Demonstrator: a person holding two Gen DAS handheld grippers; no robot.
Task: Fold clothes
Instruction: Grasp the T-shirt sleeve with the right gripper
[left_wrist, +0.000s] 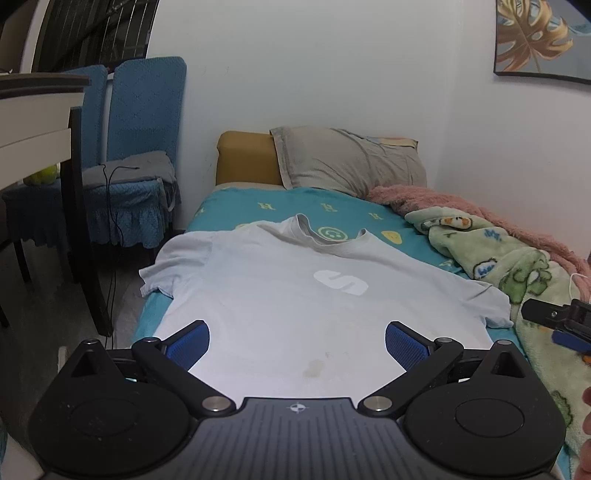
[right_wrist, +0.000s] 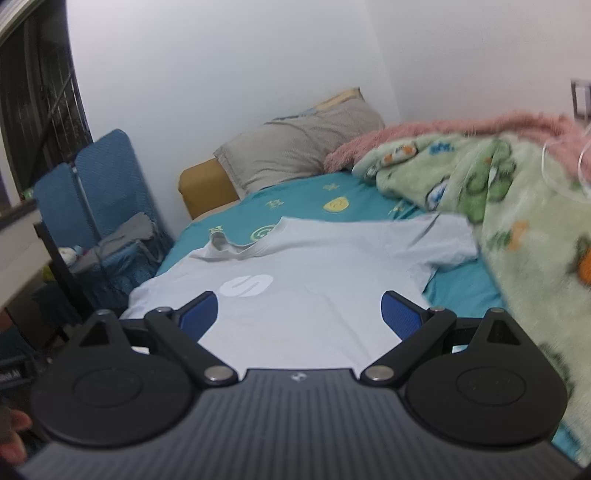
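A pale blue T-shirt (left_wrist: 280, 295) (right_wrist: 317, 266) with a white S logo lies spread flat, front up, on the teal bedsheet (left_wrist: 258, 206) (right_wrist: 303, 195), collar toward the pillow. My left gripper (left_wrist: 297, 345) hovers over the shirt's lower hem, open, nothing between its blue pads. My right gripper (right_wrist: 299, 314) is also open and empty above the shirt's lower right part; its tip shows at the right edge of the left wrist view as the right gripper (left_wrist: 561, 325). Both sleeves lie spread out to the sides.
A grey pillow (left_wrist: 347, 158) and yellow headboard cushion (left_wrist: 245, 158) sit at the bed's head. A green cartoon blanket (left_wrist: 517, 266) and pink fleece (right_wrist: 480, 129) pile along the right side. Blue chairs (left_wrist: 140, 147) and a dark table leg (left_wrist: 79, 221) stand left of the bed.
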